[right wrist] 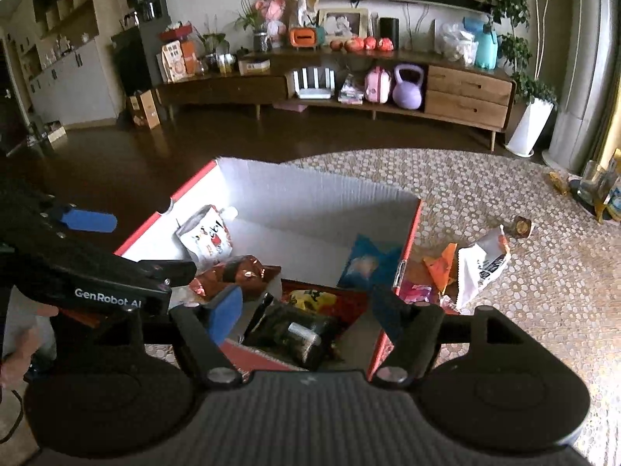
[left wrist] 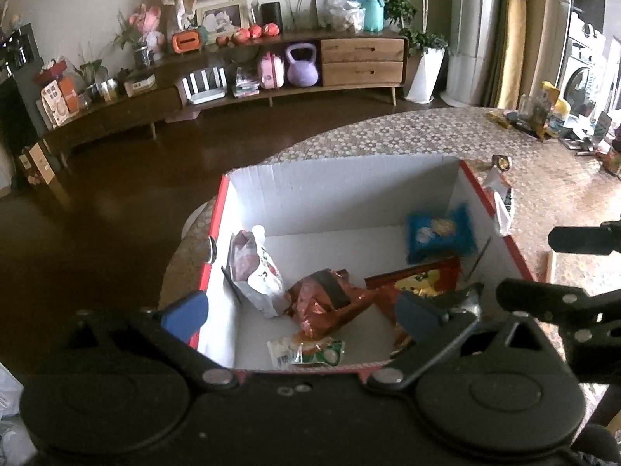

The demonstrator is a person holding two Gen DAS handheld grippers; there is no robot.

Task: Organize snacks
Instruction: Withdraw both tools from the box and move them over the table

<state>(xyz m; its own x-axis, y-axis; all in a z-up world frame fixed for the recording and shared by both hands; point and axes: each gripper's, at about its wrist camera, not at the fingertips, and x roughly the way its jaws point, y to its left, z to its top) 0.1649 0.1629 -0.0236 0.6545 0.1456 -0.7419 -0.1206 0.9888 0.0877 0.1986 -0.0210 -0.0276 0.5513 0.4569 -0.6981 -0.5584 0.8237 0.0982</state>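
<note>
Box [left wrist: 341, 190] sits at the table's [left wrist: 407, 132] rounded near-left edge: red outside, white corrugated inside, top open

In the box, from my left wrist cam:
- white spout pouch [left wrist: 256, 272] standing against the left wall
- crinkled copper foil bag [left wrist: 326, 303] mid-floor, leaning toward the pouch
- green-white packet [left wrist: 310, 351] flat at the near wall
- red-yellow bag [left wrist: 419, 283] on the right half of the floor
- blue packet [left wrist: 440, 233] blurred, up against the right wall near the far corner
- right wrist cam also shows something dark and glossy [right wrist: 299, 330] in the near right part; can't tell what it is

Still out on the table, just past the box's right wall: white bag with torn top [right wrist: 481, 264], orange wrapper [right wrist: 440, 266], a pink one [right wrist: 415, 293] tight to the box, small round gold-brown piece [right wrist: 522, 227] further out

My left claw [left wrist: 302, 310] hangs over the near left part of the box, tilted down into it, jaws spread to full width, nothing between the blue pads [left wrist: 186, 310]; left pad is over the left wall

My right claw [right wrist: 306, 308] hangs over the near right corner, also angled down, jaws apart, nothing gripped; the dark item lies below the gap, pads not on it

Both claws side by side, left one crossing into the right cam's lower-left view

Bit of my hand [right wrist: 15, 357] visible at that cam's left edge
</note>
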